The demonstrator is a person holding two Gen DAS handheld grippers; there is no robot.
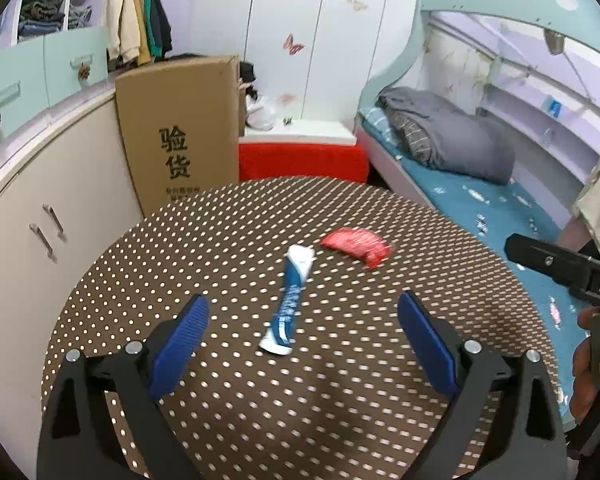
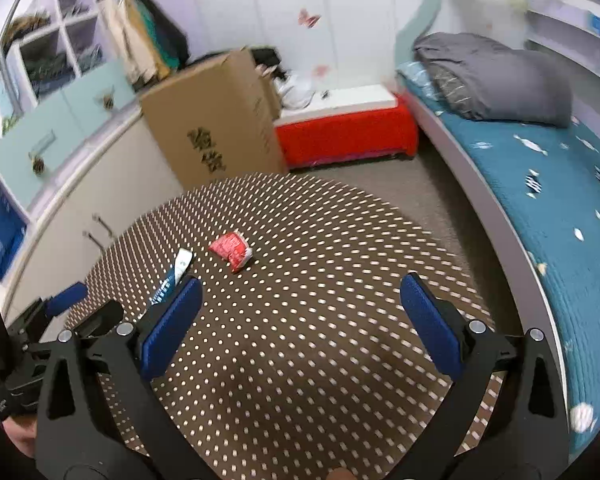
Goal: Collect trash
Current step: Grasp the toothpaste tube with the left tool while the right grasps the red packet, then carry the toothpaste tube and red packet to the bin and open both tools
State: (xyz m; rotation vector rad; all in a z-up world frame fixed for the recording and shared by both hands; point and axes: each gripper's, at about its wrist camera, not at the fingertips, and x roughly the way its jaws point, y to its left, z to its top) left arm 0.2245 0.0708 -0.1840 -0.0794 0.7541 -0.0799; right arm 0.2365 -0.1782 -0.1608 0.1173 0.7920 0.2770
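Observation:
A blue and white wrapper (image 1: 289, 302) lies flat on the round brown polka-dot table (image 1: 220, 248), with a crumpled red wrapper (image 1: 356, 245) just beyond it to the right. My left gripper (image 1: 303, 307) is open and empty, hovering over the table with the blue wrapper between its fingers' line of view. In the right wrist view my right gripper (image 2: 301, 289) is open and empty above the table (image 2: 340, 240); the red wrapper (image 2: 232, 250) and blue wrapper (image 2: 172, 278) lie ahead to its left. The left gripper's blue finger (image 2: 66, 295) shows at the left edge.
A tall cardboard box (image 1: 180, 128) stands behind the table beside white cabinets (image 1: 40, 208). A red-sided bench (image 1: 300, 160) sits at the back. A bed with a blue cover (image 2: 540, 184) and grey bedding (image 1: 448, 132) runs along the right.

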